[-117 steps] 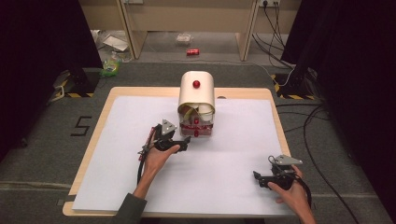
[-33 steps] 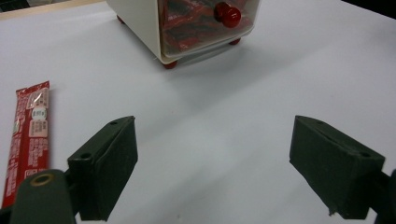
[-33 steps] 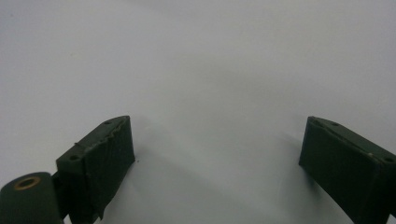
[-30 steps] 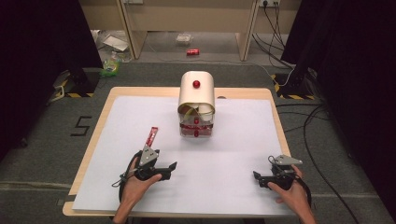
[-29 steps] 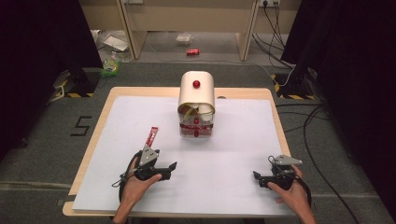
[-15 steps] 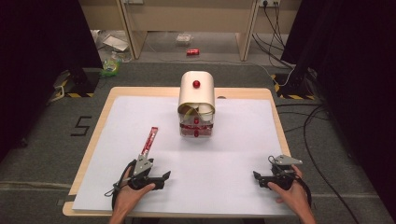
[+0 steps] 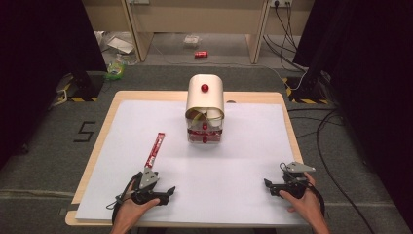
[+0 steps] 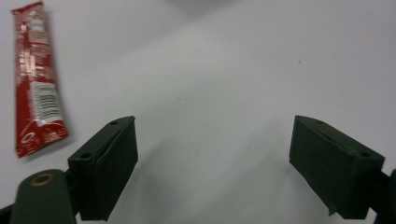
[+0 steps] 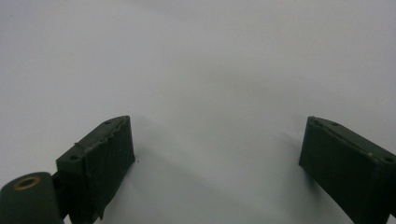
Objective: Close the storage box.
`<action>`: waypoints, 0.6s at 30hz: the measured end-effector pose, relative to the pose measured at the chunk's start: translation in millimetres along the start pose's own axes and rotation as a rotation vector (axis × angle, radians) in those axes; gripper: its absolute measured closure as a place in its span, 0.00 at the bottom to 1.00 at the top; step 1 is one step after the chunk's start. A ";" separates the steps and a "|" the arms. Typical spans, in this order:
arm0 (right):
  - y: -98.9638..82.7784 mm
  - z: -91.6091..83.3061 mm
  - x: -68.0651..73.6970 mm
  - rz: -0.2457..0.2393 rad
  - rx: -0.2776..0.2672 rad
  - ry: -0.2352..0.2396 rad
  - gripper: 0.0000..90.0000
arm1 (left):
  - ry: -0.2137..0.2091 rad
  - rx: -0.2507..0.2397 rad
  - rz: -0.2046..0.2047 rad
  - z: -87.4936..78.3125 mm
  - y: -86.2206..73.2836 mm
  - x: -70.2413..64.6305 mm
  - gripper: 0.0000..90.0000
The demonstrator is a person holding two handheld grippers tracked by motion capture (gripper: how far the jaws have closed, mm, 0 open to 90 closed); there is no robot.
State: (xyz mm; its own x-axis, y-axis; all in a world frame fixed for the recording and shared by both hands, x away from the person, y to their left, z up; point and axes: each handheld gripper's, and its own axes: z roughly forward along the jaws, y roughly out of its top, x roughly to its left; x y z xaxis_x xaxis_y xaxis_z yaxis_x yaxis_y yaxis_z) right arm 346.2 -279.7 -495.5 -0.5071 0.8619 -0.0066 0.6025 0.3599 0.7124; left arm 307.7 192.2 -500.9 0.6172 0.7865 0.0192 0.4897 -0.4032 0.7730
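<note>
1. Sachet (image 7: 155, 149): a long red packet lying flat on the white sheet (image 7: 243, 146) that covers the worktop (image 7: 109, 109), left of centre, its length running away from the person and leaning slightly right.
2. Its near end lies just beyond the left gripper (image 7: 165, 189), apart from it and not held.
3. In the left gripper view the sachet (image 8: 38, 77) sits up and to the left of the left finger (image 8: 105, 165), outside the gap between the fingers.
4. Left gripper: fingers spread wide, nothing between them but bare sheet; it rests low at the near left of the worktop in the person's left hand (image 7: 131, 214).
5. Right gripper (image 7: 271, 187): fingers (image 9: 100, 163) likewise wide apart and holding nothing, at the near right of the worktop in the right hand (image 7: 304, 204), well apart from the sachet.
6. Dispenser (image 7: 205, 108): a beige box with a rounded top and a red knob stands at the far middle of the sheet, with more red showing in its clear lower front; it is well apart from both grippers and beyond and to the right of the sachet.
</note>
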 end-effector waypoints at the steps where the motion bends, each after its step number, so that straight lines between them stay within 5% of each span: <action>1: 0.0 0.0 0.0 0.000 0.000 0.000 0.11 | 0.008 0.013 0.020 0.8 -0.2 -3.1 0.17; 7: 0.0 0.0 0.0 0.000 0.000 0.000 0.11 | -0.030 0.030 -0.039 -2.5 -3.6 -1.3 0.18; 18: 0.0 0.0 0.1 0.000 0.000 0.000 0.11 | -0.033 0.022 -0.042 -5.1 -7.6 -3.1 0.17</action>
State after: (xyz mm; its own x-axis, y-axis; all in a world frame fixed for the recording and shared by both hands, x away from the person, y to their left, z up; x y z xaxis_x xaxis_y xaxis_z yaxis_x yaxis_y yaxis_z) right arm 346.1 -279.7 -495.5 -0.5068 0.8620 -0.0070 0.6027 0.3601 0.7121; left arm 298.9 195.3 -503.6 0.6153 0.7876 -0.0340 0.5289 -0.3805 0.7586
